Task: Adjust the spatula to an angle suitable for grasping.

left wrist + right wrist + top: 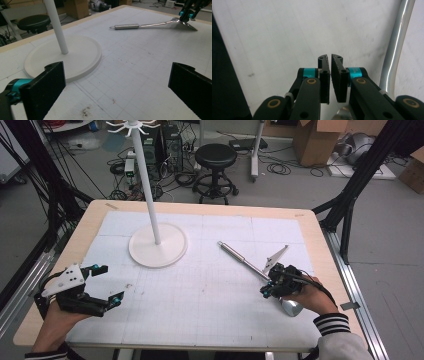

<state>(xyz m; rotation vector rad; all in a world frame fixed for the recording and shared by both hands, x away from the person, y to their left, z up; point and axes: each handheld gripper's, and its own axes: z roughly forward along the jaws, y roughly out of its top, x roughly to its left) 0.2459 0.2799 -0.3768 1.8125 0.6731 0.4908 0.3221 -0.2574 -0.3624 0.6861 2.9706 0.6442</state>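
Note:
A metal utensil (235, 254) lies slantwise on the white mat, with a thick cylindrical handle, a thin shaft and its shiny head (291, 307) under the person's right hand. My right gripper (267, 291) hovers over the shaft near the head. In the right gripper view its jaws (329, 57) stand barely open, a narrow slit with nothing in it, and the shaft (395, 50) runs past on their right. My left gripper (111, 284) rests wide open and empty at the mat's left edge. The left gripper view (117, 67) looks across at the utensil (130, 26) and the right gripper (187, 15).
A white stand with a round base (172, 247) and a tall pole (148, 190) rises at the mat's back left, close ahead of the left gripper (82, 55). Beyond the table are a black stool (215, 155), cardboard boxes (315, 137), floor cables and black frame legs (350, 195).

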